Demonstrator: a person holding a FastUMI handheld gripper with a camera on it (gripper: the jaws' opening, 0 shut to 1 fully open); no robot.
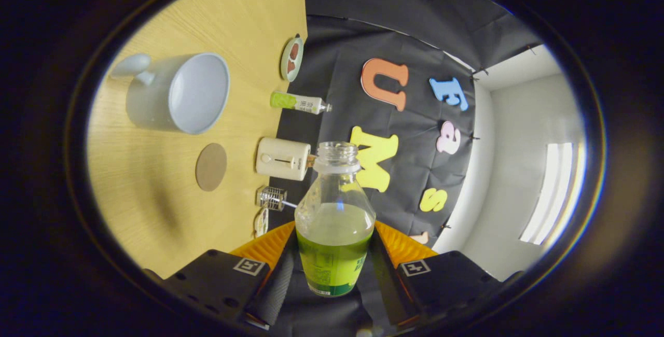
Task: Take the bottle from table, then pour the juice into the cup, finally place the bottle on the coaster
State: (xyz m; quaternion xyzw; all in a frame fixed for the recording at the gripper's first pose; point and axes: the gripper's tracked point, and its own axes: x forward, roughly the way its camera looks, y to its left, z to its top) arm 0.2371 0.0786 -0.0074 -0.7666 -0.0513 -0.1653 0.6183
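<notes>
The bottle (334, 223), uncapped and part full of green juice, sits gripped between your tongs (334, 267), both fingers pressing its label, neck pointing straight ahead. The cup (179, 93) lies well off to one side on the tabletop (155, 212), its mouth facing the tongs, the coaster (211, 167) nearer. Your hand is rolled sideways.

Pale wood, white cup, green juice

The table (155, 212) is light yellow woodgrain; the cup (179, 93) is plain white, the coaster (211, 167) dull brown. The bottle (334, 223) is clear with cloudy green juice and a green label, pinched between both claw (334, 262) fingers.
</notes>
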